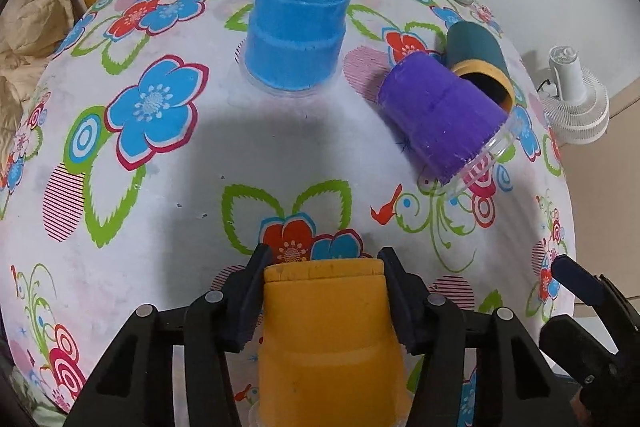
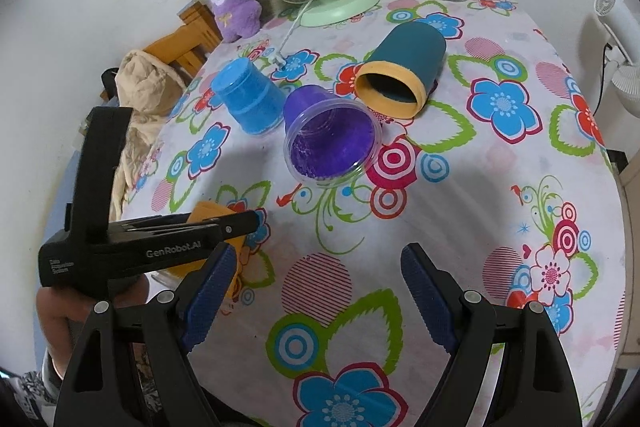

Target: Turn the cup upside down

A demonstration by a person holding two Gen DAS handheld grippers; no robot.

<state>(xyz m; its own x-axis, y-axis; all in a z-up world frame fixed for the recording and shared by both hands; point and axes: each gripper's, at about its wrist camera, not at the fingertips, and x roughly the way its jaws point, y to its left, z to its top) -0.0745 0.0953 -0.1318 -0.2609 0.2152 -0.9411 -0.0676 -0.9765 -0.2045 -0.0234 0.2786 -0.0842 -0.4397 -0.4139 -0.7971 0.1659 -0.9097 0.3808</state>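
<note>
Only the right view shows the purple cup's open mouth.

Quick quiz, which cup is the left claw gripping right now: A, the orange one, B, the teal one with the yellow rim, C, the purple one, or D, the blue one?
A: the left claw is closed on the orange cup, while the blue cup, purple cup and teal cup sit free on the table.

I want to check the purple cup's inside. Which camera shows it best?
The right wrist view: the purple cup lies on its side with its clear-rimmed mouth turned toward that camera, so the interior shows. The left wrist view shows only the purple cup's outer wall and base, mouth facing away.
</note>
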